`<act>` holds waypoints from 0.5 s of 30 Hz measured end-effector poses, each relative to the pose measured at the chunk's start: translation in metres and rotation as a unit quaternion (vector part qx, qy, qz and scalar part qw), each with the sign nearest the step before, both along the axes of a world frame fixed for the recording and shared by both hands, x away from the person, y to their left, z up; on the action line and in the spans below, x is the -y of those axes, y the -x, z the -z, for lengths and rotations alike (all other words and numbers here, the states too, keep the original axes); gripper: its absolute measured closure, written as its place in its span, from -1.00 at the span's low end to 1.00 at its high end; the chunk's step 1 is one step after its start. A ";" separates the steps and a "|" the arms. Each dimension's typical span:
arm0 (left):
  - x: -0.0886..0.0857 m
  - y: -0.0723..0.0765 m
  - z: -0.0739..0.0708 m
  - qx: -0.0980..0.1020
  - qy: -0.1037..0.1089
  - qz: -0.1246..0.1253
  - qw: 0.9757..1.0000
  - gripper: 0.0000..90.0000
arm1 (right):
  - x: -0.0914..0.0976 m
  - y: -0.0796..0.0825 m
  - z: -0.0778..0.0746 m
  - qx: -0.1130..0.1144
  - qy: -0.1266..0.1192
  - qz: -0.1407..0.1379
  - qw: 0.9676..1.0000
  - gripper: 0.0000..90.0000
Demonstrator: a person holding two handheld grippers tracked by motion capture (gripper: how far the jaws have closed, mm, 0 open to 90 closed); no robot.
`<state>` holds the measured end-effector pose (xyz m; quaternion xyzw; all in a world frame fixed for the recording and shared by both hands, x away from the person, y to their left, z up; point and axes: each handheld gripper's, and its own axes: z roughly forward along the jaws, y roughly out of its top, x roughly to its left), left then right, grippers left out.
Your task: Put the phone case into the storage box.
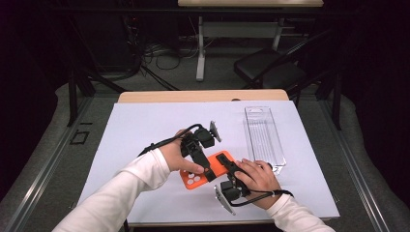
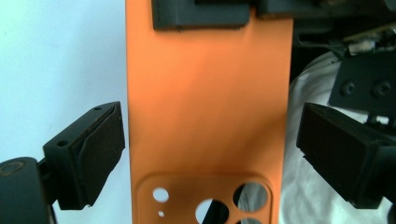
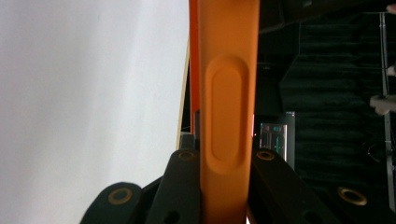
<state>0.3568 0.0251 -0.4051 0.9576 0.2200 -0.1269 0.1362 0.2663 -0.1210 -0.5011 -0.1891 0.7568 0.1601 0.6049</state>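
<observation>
Right tongs point(image 1: 223, 159) clamped on the edge of the orange phone case point(image 1: 205, 175); in the right gripper view both black jaws press the case's thin side wall point(image 3: 229, 93) between them. Left tongs point(image 2: 212, 149) stand wide, the pads point(image 2: 100, 149) just clear of the case's two long edges, gripping nothing. No earlier frame applies.

Bench point(image 1: 145, 130): flat, covered by a pale matte sheet, a wooden edge showing at the far side. Clear plastic tray point(image 1: 263, 137): long, rectangular, transparent and ribbed, lying well to the right of the case and beyond it, its long axis running away from the person.

Phone case: smooth matte orange, seemingly soft, rectangular with rounded corners. It sits between the two hands near the bench's front edge, long axis running diagonally from near left to far right in the high view, the camera-cutout end toward the person.

The left gripper view gives the case's broad back, with the raised camera frame point(image 2: 203, 198) and its round holes at the near end, and the right tongs' black jaws at the far end. The right gripper view gives the case edge-on, showing an oval moulded button bump point(image 3: 227, 112) on the side wall. The high view adds both white-sleeved forearms.
</observation>
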 end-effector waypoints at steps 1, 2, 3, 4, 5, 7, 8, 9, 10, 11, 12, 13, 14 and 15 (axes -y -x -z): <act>-0.001 0.000 0.000 0.003 0.000 0.001 1.000 -0.82 | 0.001 0.000 0.000 -0.001 -0.001 0.002 1.000 0.94; -0.002 0.001 -0.001 0.004 0.001 -0.001 1.000 -0.82 | 0.002 -0.001 0.000 -0.002 -0.002 0.003 1.000 0.94; -0.003 0.001 -0.001 0.006 0.001 0.001 1.000 -0.82 | 0.003 -0.001 0.000 -0.001 -0.003 0.005 1.000 0.94; -0.005 0.001 -0.002 0.008 0.001 0.001 1.000 -0.82 | 0.004 -0.001 0.000 -0.002 -0.003 0.007 1.000 0.94; -0.006 0.001 -0.002 0.012 -0.001 0.001 1.000 -0.82 | 0.005 -0.001 0.000 -0.003 -0.003 0.009 1.000 0.94; -0.010 0.002 -0.003 0.013 0.001 0.000 1.000 -0.81 | 0.007 -0.002 0.000 -0.003 -0.002 0.010 1.000 0.94; -0.012 0.002 -0.003 0.015 0.001 0.000 1.000 -0.81 | 0.008 -0.002 0.001 -0.007 -0.010 0.015 1.000 0.94; -0.013 0.002 -0.003 0.016 0.003 -0.006 1.000 -0.81 | 0.009 -0.002 0.000 -0.005 -0.002 0.016 1.000 0.94; -0.015 0.002 -0.004 0.017 0.005 -0.008 1.000 -0.81 | 0.010 -0.002 0.000 -0.004 -0.002 0.017 1.000 0.94; -0.016 0.002 -0.004 0.018 0.005 -0.005 1.000 -0.81 | 0.011 -0.002 0.000 -0.006 -0.005 0.018 1.000 0.94; -0.018 0.002 -0.005 0.019 0.006 -0.006 1.000 -0.81 | 0.012 -0.003 0.000 -0.004 -0.002 0.017 1.000 0.94; -0.020 0.001 -0.005 0.021 0.008 -0.005 1.000 -0.81 | 0.013 -0.003 0.000 -0.006 -0.010 0.020 1.000 0.94; -0.021 0.001 -0.005 0.021 0.010 -0.006 1.000 -0.81 | 0.013 -0.003 0.000 -0.006 -0.010 0.023 1.000 0.94; -0.023 0.001 -0.006 0.020 0.011 -0.006 1.000 -0.81 | 0.014 -0.003 -0.001 -0.006 -0.004 0.023 1.000 0.94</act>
